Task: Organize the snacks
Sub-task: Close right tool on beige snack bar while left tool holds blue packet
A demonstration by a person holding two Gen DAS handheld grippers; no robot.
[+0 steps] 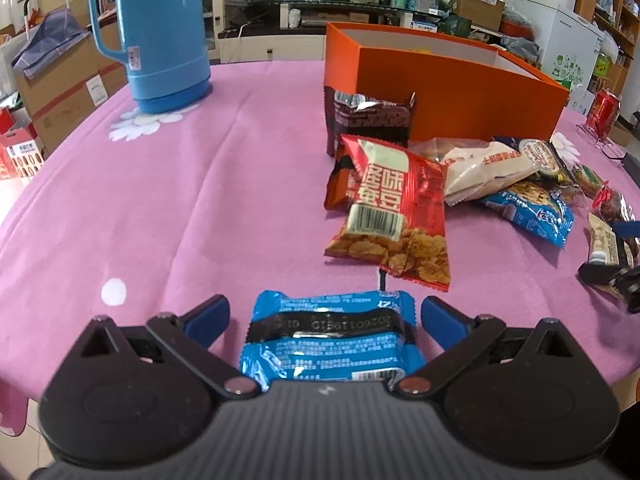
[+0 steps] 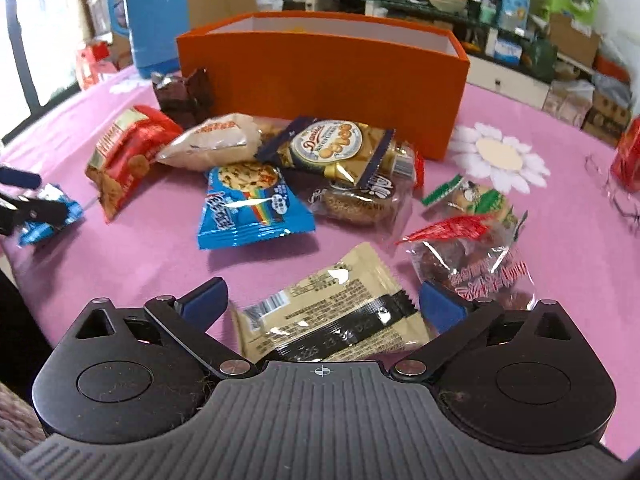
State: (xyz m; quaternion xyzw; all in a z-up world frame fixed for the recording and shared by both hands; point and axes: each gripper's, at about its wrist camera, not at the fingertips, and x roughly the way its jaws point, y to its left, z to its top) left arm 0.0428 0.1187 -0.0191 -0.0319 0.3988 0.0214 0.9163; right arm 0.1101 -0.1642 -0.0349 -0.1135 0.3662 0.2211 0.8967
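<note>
My left gripper [image 1: 324, 316] is open around a blue snack packet [image 1: 332, 344] that lies on the pink tablecloth [image 1: 160, 200]; there is a gap at its left finger. My right gripper [image 2: 322, 306] is open too, with a beige packet [image 2: 336, 304] flat on the cloth between its blue fingers [image 2: 204, 304]. Behind the snacks stands an open orange box [image 2: 320, 76]. In front of the box lie a red bean-snack bag [image 1: 392, 208], a blue cookie packet [image 2: 248, 208], a Danisa cookie pack [image 2: 332, 148], a white bag [image 2: 212, 140] and a brown packet [image 1: 368, 120].
A tall blue thermos [image 1: 160, 40] stands at the table's far left. A clear bag of dark-red sweets [image 2: 476, 264] and a green-striped packet [image 2: 472, 200] lie just right of my right gripper. A red can [image 1: 604, 108] and glasses [image 2: 616, 192] sit at the right edge.
</note>
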